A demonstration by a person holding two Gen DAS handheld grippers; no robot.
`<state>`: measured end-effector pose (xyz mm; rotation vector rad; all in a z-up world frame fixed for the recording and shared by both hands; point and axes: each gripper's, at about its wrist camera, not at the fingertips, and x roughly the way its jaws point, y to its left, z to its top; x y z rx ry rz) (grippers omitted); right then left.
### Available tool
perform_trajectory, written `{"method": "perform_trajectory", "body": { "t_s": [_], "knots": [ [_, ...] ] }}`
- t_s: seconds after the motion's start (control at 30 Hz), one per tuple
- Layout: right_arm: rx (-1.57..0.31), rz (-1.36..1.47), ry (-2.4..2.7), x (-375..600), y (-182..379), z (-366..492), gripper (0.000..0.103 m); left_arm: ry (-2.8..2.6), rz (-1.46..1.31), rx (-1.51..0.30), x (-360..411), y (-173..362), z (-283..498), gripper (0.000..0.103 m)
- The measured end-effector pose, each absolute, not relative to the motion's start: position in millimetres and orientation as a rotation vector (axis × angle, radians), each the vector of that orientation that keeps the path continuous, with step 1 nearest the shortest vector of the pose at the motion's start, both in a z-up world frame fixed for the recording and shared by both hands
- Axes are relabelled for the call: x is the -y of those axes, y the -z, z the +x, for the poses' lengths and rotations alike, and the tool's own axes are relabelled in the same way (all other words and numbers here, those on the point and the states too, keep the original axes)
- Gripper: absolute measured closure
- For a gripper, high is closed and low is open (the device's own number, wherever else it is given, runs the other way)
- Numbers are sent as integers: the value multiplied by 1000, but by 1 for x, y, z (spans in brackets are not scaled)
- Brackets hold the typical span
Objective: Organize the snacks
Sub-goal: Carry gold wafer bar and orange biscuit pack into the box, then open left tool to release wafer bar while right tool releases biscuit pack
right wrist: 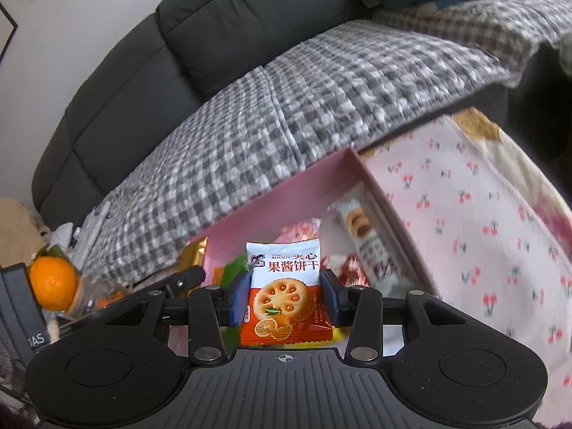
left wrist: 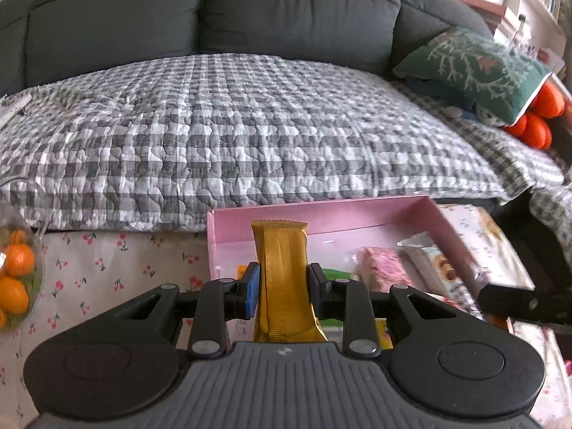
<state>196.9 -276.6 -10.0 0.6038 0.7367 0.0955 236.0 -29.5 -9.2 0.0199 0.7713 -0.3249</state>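
Observation:
My left gripper [left wrist: 284, 291] is shut on a gold snack bar [left wrist: 280, 250] that stands upright between its pads, over the near left part of the pink box [left wrist: 321, 214]. In the box lie a pink wrapped snack [left wrist: 380, 264] and a biscuit packet [left wrist: 434, 268]. My right gripper [right wrist: 285, 295] is shut on a white-and-orange jam biscuit packet [right wrist: 284, 286], held upright over the pink box [right wrist: 271, 200]. A long biscuit packet [right wrist: 363, 232] lies along the box's right wall. The other gripper's dark finger [left wrist: 518, 302] shows at the right of the left wrist view.
The box sits on a cherry-print cloth [right wrist: 464, 214] on a table in front of a grey sofa [left wrist: 214, 7] with a checked quilt [left wrist: 232, 136]. A bag of oranges [left wrist: 16, 279] lies at the left. A green cushion [left wrist: 475, 68] lies on the sofa.

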Motion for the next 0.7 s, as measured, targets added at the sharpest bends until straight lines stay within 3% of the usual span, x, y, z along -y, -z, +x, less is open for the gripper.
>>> {"method": "perform_trajectory", "body": {
  "t_s": [0.53,0.67,0.7],
  "knots": [
    [-759,433,-38,272,36,271,61,305,99,-791,41,27,247,77],
    [-733,434,-50,274,37,270,56,304,111,-778,43,29,248,74],
    [-733,433,-48,275,37,270,51,296,114,-771,43,29,248,73]
  ]
}}
